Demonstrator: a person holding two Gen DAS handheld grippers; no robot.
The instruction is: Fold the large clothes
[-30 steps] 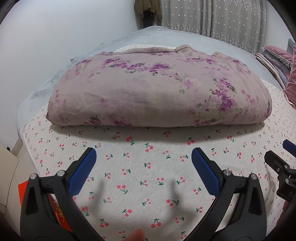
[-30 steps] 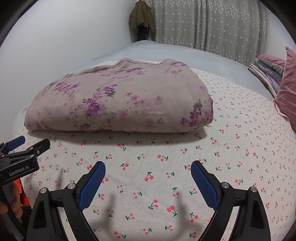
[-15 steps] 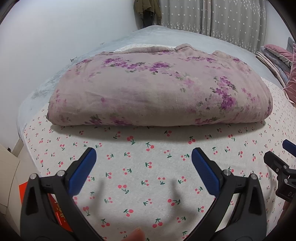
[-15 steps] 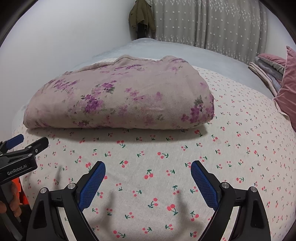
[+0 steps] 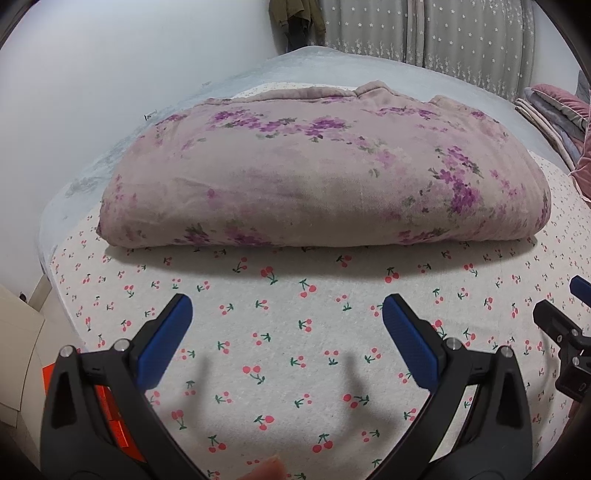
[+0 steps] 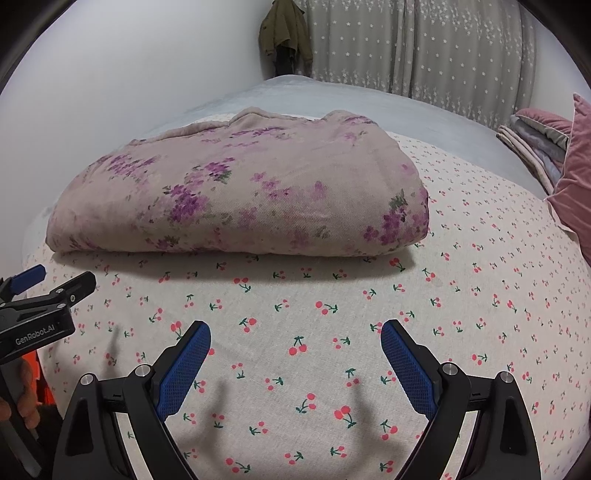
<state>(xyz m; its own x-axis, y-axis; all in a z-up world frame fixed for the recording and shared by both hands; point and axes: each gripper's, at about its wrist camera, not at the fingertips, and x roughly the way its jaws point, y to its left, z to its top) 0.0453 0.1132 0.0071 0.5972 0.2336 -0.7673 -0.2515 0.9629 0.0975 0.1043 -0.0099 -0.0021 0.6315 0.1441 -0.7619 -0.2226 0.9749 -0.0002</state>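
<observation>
A thick mauve garment with purple flower print point(image 5: 317, 184) lies folded into a bundle on the cherry-print bed sheet point(image 5: 288, 332). In the right wrist view the same folded garment point(image 6: 243, 195) lies ahead and to the left. My left gripper point(image 5: 288, 314) hovers open over the sheet just short of the bundle's near fold, with nothing between its blue pads. My right gripper point(image 6: 295, 339) is open too, over bare sheet point(image 6: 332, 314) a little further back from the garment. Each gripper shows at the edge of the other's view: the right one point(image 5: 569, 332), the left one point(image 6: 40, 306).
A white wall runs along the left. Grey star-print curtains point(image 6: 424, 48) and a hanging olive jacket point(image 6: 284, 33) stand behind the bed. Folded blankets and a pink cushion point(image 6: 572, 177) sit at the right. An orange box point(image 5: 110, 406) lies by the bed's left edge.
Both grippers have edged slightly forward toward the folded garment and stay open. The garment itself has not moved.
</observation>
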